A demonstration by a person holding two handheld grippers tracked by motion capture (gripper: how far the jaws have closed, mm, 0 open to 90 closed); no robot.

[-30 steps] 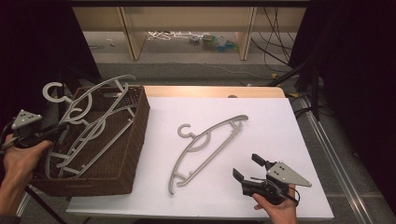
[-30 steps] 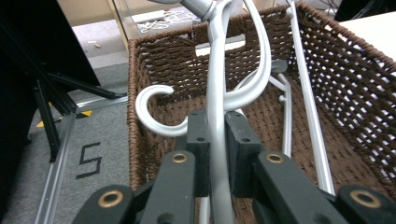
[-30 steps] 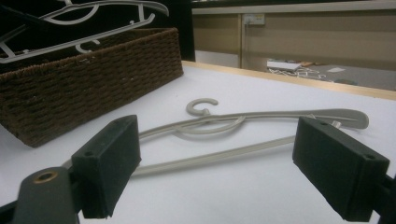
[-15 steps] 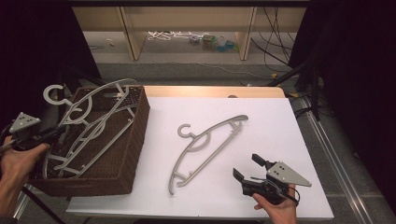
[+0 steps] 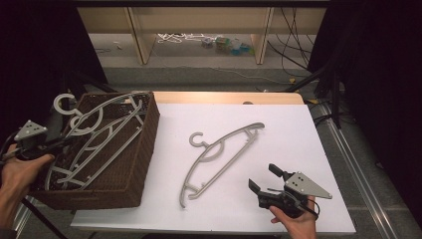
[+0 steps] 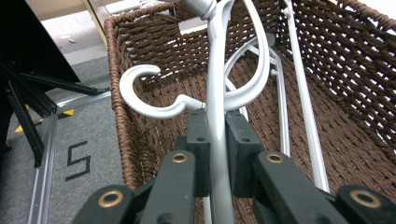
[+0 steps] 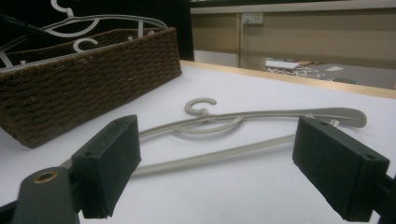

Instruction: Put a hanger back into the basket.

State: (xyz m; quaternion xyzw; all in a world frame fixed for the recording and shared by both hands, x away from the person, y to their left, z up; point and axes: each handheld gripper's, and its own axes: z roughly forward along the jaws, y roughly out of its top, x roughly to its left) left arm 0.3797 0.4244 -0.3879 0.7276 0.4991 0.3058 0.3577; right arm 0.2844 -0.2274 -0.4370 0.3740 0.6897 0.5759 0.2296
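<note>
The left gripper [image 5: 58,143] has drawn back leftward with its hanger [image 5: 94,130], jaws clamped on the bar. The right gripper [image 5: 265,180] hasn't moved, jaws wide. One basket [image 5: 142,149] holds several hangers; one more [image 5: 219,154] lies flat on the table [image 5: 298,129]. The left gripper view shows a hook [image 6: 144,91] inside the basket.

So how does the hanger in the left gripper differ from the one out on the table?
The held hanger is clamped between the left gripper's fingers and tilted over the wicker basket; the table hanger lies flat and untouched on the white tabletop, with the open right gripper short of it. The held one looks paler and whiter; the table one is greyer. Both share a hook and curved-arm shape.
</note>
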